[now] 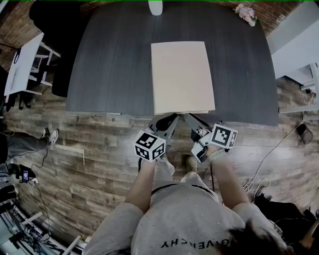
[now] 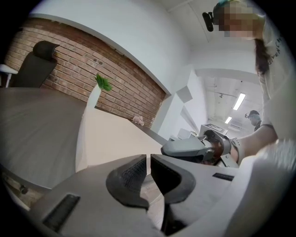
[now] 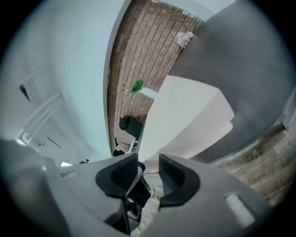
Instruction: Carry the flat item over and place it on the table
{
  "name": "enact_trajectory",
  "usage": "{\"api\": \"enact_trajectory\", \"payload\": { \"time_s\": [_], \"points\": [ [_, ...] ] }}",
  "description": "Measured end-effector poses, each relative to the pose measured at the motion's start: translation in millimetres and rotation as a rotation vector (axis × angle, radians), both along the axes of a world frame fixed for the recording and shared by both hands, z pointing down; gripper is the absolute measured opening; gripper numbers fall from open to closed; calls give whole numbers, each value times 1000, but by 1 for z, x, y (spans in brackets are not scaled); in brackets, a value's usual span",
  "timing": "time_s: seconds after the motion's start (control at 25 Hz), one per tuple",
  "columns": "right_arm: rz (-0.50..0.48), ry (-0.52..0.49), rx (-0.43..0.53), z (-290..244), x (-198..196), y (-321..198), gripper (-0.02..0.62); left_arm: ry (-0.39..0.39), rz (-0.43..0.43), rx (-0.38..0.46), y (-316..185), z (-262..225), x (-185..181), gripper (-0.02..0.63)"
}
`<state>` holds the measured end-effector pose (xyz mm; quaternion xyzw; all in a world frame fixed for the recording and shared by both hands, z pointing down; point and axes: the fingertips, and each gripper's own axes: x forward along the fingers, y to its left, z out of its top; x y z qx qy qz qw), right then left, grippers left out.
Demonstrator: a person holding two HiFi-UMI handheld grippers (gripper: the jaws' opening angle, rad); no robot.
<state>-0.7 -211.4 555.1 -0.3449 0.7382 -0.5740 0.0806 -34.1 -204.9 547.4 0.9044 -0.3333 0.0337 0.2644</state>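
Observation:
A flat beige board (image 1: 182, 77) lies on the dark grey table (image 1: 114, 60), its near edge at the table's front edge. Both grippers hover just off that edge, apart from the board. My left gripper (image 1: 167, 122) points at the board's near left corner; in the left gripper view its jaws (image 2: 149, 171) stand almost together with nothing between them, and the board (image 2: 111, 139) lies ahead. My right gripper (image 1: 192, 121) is by the near right part of the board. Its jaws (image 3: 149, 173) show a clear gap, empty, with the board (image 3: 185, 111) beyond them.
A white vase (image 1: 155, 7) stands at the table's far edge and pink flowers (image 1: 246, 13) at the far right corner. A black chair (image 1: 50, 30) and a white desk (image 1: 22, 62) are at the left. Cables (image 1: 264, 164) run over the wooden floor.

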Motion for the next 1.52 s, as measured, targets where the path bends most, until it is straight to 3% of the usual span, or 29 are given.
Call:
{"api": "enact_trajectory", "payload": {
  "time_s": [0.28,0.52,0.64,1.52],
  "points": [
    [13,145,141,-20,23,-5,-1,-9,-60,28,-4,-13,-18,25],
    [3,396,386,-50,42,-12,-3,-22,-130,61,-8,-30,-34,25],
    [10,465,462,-63,49,-15,-3,-23,-161,83,-11,-40,-42,25],
    [36,551,709,-134,57,-11,-3,-21,-285,223,-12,-105,-73,25]
  ]
}}
